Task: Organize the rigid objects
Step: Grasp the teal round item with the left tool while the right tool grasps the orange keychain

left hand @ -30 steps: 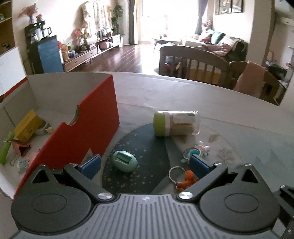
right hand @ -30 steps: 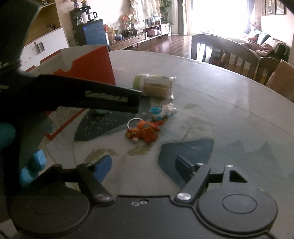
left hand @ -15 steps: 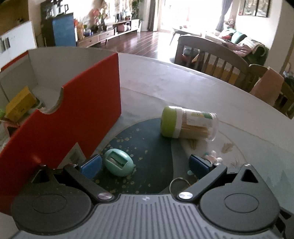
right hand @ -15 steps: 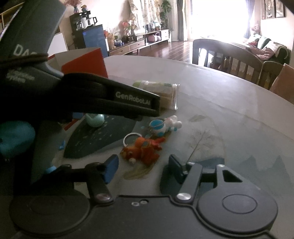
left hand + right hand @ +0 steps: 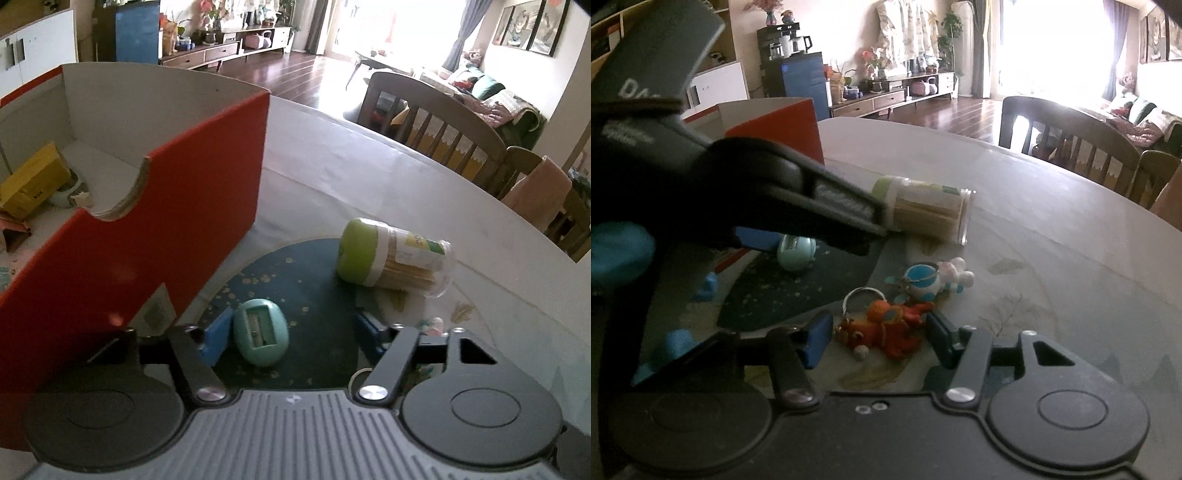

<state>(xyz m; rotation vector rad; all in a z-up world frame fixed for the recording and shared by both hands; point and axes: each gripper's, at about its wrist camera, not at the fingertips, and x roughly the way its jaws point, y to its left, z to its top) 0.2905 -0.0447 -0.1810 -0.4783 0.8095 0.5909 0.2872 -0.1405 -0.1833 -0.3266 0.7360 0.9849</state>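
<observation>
The box (image 5: pixel 192 192) is matt red cardboard. The jar (image 5: pixel 395 258) is clear glossy plastic with a smooth green lid. The sharpener (image 5: pixel 261 332) is smooth mint plastic. The worktop (image 5: pixel 369 173) looks glossy.

Sharpener (image 5: pixel 261 332): mint-green, egg-shaped, lay flat on the dark mat.
Toothpick jar (image 5: pixel 393 258): clear, green lid, lay on its side.
Orange keychain (image 5: pixel 882 328): lay beside blue-white keychain (image 5: pixel 923 280).
Box (image 5: pixel 147 236): red wall, stood open, held yellow carton (image 5: pixel 31 181).

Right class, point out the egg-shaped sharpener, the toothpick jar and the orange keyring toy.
Egg-shaped sharpener (image 5: pixel 261 332), left wrist view, on its top face.
Toothpick jar (image 5: pixel 410 266), left wrist view, on its clear body.
Orange keyring toy (image 5: pixel 886 328), right wrist view, on its body.
</observation>
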